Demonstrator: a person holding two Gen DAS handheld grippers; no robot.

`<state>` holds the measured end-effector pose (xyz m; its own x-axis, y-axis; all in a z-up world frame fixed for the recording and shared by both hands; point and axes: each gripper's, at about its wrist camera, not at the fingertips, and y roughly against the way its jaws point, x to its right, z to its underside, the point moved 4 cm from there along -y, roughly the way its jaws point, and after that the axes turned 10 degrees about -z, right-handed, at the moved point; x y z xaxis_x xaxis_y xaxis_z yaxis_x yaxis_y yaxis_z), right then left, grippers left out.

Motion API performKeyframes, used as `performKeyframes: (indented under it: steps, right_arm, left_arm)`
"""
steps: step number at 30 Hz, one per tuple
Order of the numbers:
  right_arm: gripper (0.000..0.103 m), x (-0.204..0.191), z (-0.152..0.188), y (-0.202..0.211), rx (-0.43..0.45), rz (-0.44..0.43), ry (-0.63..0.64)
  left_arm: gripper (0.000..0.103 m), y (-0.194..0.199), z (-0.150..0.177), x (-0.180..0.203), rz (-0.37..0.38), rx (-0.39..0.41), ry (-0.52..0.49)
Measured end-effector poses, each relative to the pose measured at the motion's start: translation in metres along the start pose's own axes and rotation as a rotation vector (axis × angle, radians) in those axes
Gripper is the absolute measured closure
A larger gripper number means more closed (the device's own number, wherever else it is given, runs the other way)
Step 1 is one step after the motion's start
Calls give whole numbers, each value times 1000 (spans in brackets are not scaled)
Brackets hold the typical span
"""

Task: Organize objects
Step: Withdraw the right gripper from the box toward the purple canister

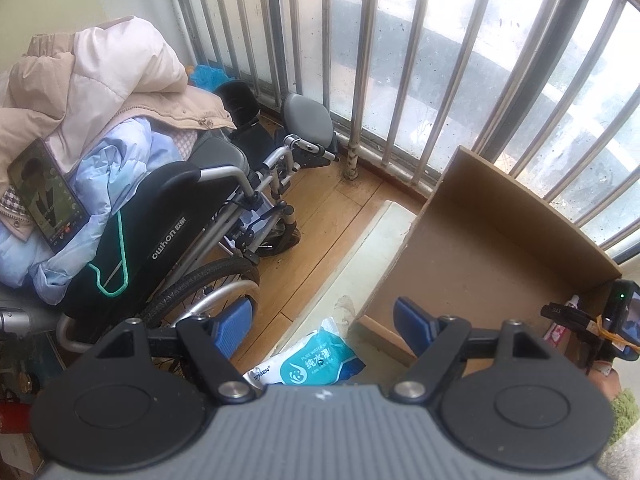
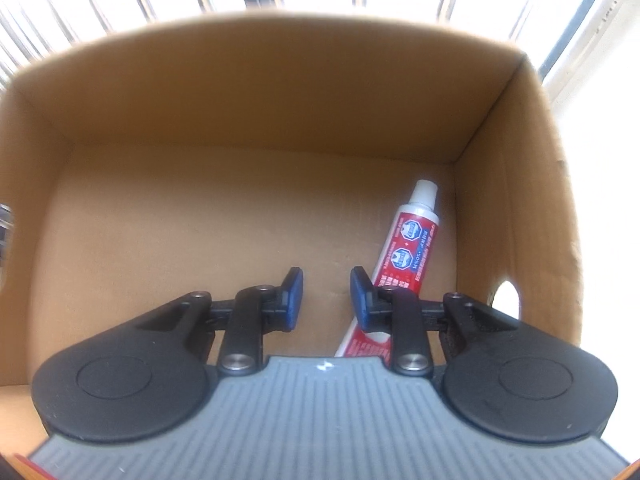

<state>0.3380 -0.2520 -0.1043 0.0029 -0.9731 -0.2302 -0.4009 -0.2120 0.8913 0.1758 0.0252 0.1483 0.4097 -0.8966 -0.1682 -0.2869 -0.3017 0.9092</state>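
A brown cardboard box (image 2: 256,92) fills the right wrist view. A red and white toothpaste tube (image 2: 412,236) lies on its floor by the right wall, cap pointing away. My right gripper (image 2: 326,298) is open inside the box, with its right finger just above the tube's lower part. My left gripper (image 1: 324,320) is open and empty, above a blue and white pack of wet wipes (image 1: 308,360) that lies beside the box (image 1: 480,248). The right gripper (image 1: 576,320) and the tube (image 1: 564,320) show at the box's right end.
A wheelchair (image 1: 208,216) piled with coats (image 1: 100,92) and a phone (image 1: 46,196) stands at the left. A green hanger (image 1: 116,264) hangs on its backrest. Metal window bars (image 1: 360,60) run along the back. A pale slab (image 1: 360,256) lies on the wooden floor.
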Motion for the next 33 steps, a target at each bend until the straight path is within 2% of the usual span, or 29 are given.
performKeyframes:
  steps: [4, 8, 10, 11, 12, 14, 16, 17, 19, 25, 29, 33]
  right_arm:
    - [63, -18, 11, 48, 88, -71, 26]
    - [49, -32, 22, 107, 167, -141, 66]
    - [41, -39, 34, 138, 197, -170, 86]
    - [33, -45, 40, 152, 212, -186, 94]
    - [23, -32, 44, 190, 230, -202, 105]
    - [16, -39, 59, 228, 264, -222, 136]
    - [11, -50, 58, 246, 282, -239, 166]
    - [7, -57, 75, 261, 289, -247, 180]
    - [2, -67, 84, 281, 308, -261, 200]
    - [1, -85, 123, 299, 345, -278, 243]
    - [1, -98, 152, 286, 350, -257, 320]
    - [1, -98, 174, 259, 304, -296, 344]
  left_arm:
    - [23, 9, 6, -14, 29, 43, -1]
    - [18, 18, 16, -33, 71, 102, -2]
    - [17, 20, 23, -42, 106, 121, -7]
    - [14, 20, 27, -46, 125, 128, -11]
    - [12, 20, 31, -50, 143, 136, -14]
    - [6, 20, 40, -57, 177, 159, -14]
    - [2, 19, 48, -63, 219, 178, -17]
    - [0, 19, 53, -66, 245, 194, -17]
    - [0, 17, 64, -69, 280, 221, -22]
    - [0, 2, 91, -76, 341, 230, -19]
    - [0, -15, 108, -86, 432, 190, 50]
    - [0, -38, 124, -86, 468, 190, 63]
